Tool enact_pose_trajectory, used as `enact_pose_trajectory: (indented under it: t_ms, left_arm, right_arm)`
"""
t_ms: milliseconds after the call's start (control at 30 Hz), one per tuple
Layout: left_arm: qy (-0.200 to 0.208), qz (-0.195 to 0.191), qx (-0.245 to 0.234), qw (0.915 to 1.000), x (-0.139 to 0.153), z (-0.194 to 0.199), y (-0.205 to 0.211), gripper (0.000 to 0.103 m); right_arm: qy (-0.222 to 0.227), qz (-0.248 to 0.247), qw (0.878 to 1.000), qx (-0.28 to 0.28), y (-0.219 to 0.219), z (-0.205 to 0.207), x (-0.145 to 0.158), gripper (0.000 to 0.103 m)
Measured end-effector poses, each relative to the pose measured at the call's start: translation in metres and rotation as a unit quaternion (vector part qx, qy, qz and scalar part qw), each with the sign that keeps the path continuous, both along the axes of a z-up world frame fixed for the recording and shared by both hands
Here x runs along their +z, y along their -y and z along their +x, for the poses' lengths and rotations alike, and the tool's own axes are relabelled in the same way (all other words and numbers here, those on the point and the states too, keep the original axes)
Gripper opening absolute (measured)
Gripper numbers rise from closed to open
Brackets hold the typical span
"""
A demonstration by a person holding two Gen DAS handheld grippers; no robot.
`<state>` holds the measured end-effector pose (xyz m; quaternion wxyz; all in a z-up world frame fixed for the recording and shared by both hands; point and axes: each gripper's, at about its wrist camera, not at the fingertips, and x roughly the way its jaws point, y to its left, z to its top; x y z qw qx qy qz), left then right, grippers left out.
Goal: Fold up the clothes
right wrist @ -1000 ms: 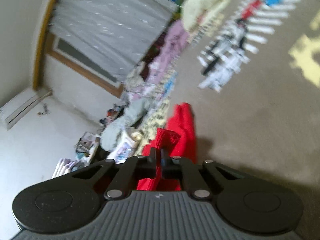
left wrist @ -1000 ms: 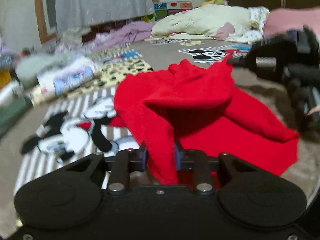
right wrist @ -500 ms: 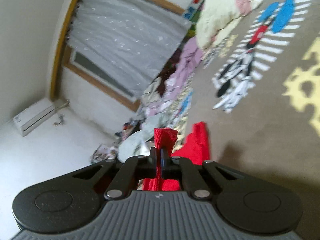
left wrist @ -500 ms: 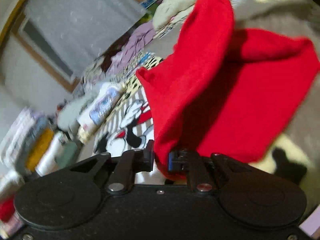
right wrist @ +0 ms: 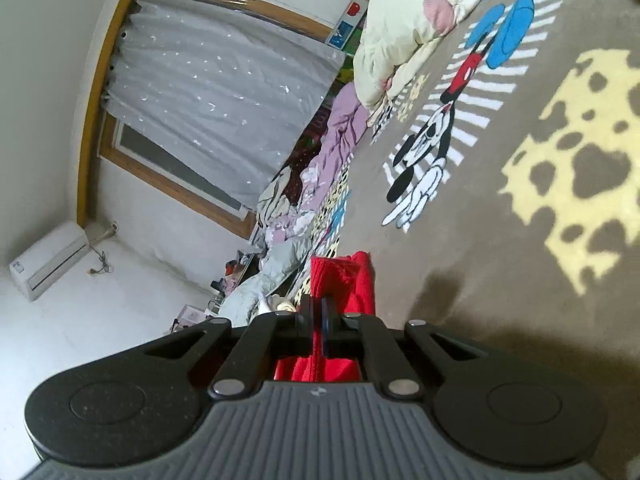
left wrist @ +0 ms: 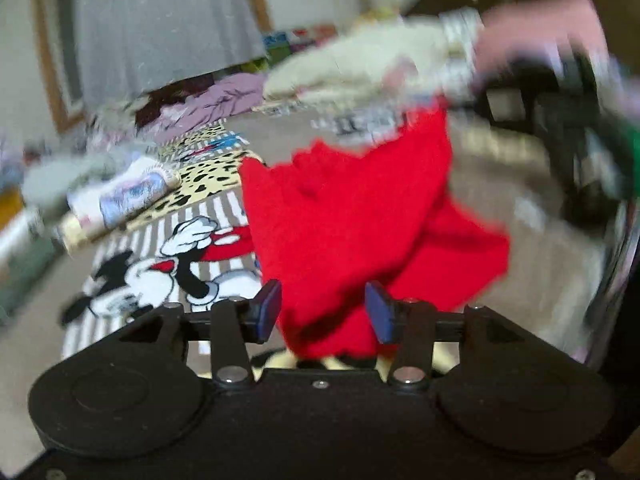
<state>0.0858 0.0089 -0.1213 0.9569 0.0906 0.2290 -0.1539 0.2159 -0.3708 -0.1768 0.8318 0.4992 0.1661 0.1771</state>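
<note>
A red garment [left wrist: 360,216] hangs crumpled above the cartoon-print bedspread [left wrist: 160,264] in the blurred left wrist view. My left gripper [left wrist: 322,312] is open, its blue pads spread apart with a fold of the red cloth drooping loosely between them. At the upper right of that view the other gripper [left wrist: 568,120] shows as a dark blur by the cloth's top corner. In the right wrist view my right gripper [right wrist: 320,320] is shut on a bunched edge of the red garment [right wrist: 340,280], which hangs down below the fingers.
A cream quilt [right wrist: 404,28] and purple clothes [right wrist: 340,132] lie heaped along the far side of the bed. A rolled pale bundle [left wrist: 124,200] lies at the left. Behind are a grey curtain [right wrist: 224,92] and a wall air conditioner [right wrist: 48,260].
My left gripper has opened and released its pinch on the red garment. The right gripper stays shut on it and has tilted, with the cloth lifted.
</note>
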Motion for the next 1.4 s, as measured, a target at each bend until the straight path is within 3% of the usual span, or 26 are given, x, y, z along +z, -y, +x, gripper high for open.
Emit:
enact_pose_trajectory:
  t_ms: [133, 333, 500, 600, 700, 933, 967, 1033, 1067, 1133, 1300, 1400]
  left_arm:
    - [-0.005, -0.054, 0.066, 0.9963, 0.004, 0.018, -0.025, 0.028]
    - [-0.011, -0.037, 0.081, 0.9960, -0.002, 0.022, -0.016, 0.021]
    - [-0.034, 0.020, 0.029, 0.9988, -0.020, 0.022, 0.003, 0.021]
    - [-0.049, 0.055, -0.006, 0.9972, -0.032, 0.022, 0.015, 0.021]
    - [-0.060, 0.083, -0.031, 0.9943, -0.038, 0.020, 0.025, 0.022]
    - [0.002, 0.026, -0.006, 0.9996, -0.011, 0.020, 0.020, 0.022]
    - [0.002, 0.023, -0.009, 0.9997, -0.012, 0.024, 0.022, 0.022]
    - [-0.058, 0.049, -0.013, 0.9970, -0.030, 0.045, 0.033, 0.021]
    - [-0.069, 0.055, -0.016, 0.9960, -0.037, 0.050, 0.035, 0.022]
    - [-0.075, 0.031, -0.016, 0.9965, -0.029, 0.053, 0.031, 0.022]
    - [-0.030, -0.011, 0.000, 0.9995, -0.003, 0.068, 0.014, 0.025]
    - [-0.021, -0.017, 0.003, 0.9996, 0.002, 0.088, 0.011, 0.025]
  right_arm:
    - [0.022, 0.001, 1.000, 0.008, -0.002, 0.004, 0.005, 0.006]
    - [0.012, -0.015, 1.000, 0.008, 0.000, 0.022, 0.005, 0.006]
    - [0.017, -0.043, 0.999, 0.004, 0.002, 0.026, 0.012, 0.006]
    - [0.002, -0.088, 0.996, -0.004, -0.003, 0.028, 0.015, 0.006]
    - [0.003, -0.056, 0.998, 0.000, 0.005, 0.030, 0.009, 0.006]
    - [0.011, -0.051, 0.998, 0.018, -0.003, 0.029, 0.009, 0.006]
    - [0.012, -0.048, 0.999, 0.019, -0.003, 0.029, 0.010, 0.006]
    - [0.012, -0.043, 0.999, 0.017, -0.003, 0.028, 0.010, 0.006]
    - [0.011, -0.042, 0.999, 0.015, -0.003, 0.029, 0.009, 0.006]
    - [0.003, -0.035, 0.999, 0.013, -0.001, 0.029, 0.006, 0.006]
    - [0.007, -0.029, 0.999, 0.011, 0.001, 0.028, 0.006, 0.006]
    - [0.018, -0.025, 1.000, 0.008, 0.004, 0.025, 0.008, 0.006]
